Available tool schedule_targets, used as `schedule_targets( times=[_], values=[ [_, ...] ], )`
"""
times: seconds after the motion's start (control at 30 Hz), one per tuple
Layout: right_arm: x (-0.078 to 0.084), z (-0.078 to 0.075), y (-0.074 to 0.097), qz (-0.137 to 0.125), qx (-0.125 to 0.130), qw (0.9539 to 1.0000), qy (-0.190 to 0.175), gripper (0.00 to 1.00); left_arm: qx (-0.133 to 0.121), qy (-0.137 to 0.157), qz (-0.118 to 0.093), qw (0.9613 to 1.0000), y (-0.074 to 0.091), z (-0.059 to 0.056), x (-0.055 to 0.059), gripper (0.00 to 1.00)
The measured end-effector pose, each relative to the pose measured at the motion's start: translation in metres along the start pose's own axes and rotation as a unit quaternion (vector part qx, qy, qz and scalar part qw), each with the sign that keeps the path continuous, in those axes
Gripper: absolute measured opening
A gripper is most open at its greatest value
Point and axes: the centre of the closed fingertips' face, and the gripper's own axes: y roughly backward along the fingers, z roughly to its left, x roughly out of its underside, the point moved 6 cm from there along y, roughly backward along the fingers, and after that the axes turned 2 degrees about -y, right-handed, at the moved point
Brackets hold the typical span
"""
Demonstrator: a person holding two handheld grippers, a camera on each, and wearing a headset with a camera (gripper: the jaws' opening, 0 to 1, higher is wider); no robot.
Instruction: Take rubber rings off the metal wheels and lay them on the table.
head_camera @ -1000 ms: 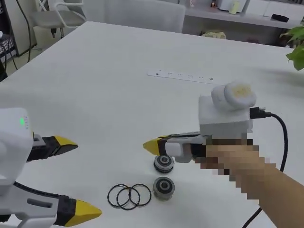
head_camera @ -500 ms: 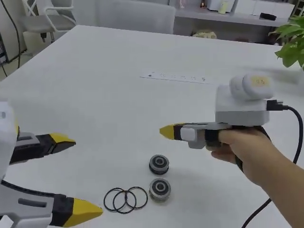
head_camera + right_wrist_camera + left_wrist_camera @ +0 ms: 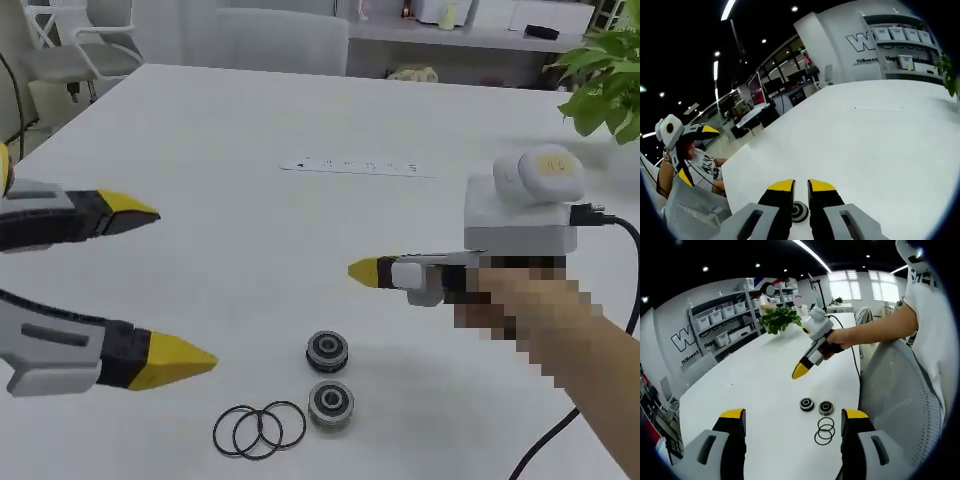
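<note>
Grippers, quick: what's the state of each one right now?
Left gripper: open wide, nothing between the jaws.
Right gripper: shut, holding nothing.

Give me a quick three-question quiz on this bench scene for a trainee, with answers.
1. True or false: the left tongs are shut.
2. How many rubber rings lie on the table?
3. Where are the two metal wheels? A: stacked on each other. B: on the table beside the rings. C: at the far table edge.
Key: 1 false, they are wide open. 2 three. 3 B.
</note>
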Motion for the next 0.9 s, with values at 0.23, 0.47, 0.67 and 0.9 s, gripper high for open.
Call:
schedule_targets(
  times=[0.23,0.47,0.67,0.9],
  values=[
    [0.004,-0.002,-0.001,0.01,0.006,0.9999,0.012,0.11,0.006,-0.039,-0.026,0.9989,-0.013,0.017,-0.028,0.75],
    [0.008,-0.002,-0.003,0.02,0.004,0.9995,0.025,0.12,0.02,-0.07,-0.044,0.9963,-0.039,0.029,-0.049,0.72],
    [0.015,-0.003,-0.005,0.033,0.006,0.9987,0.04,0.13,0.04,-0.084,-0.087,0.9919,-0.061,0.033,-0.066,0.68],
    [0.019,-0.009,-0.008,0.041,0.004,0.9984,0.04,0.14,0.036,-0.079,-0.105,0.9907,-0.093,0.037,-0.056,0.63]
  ],
)
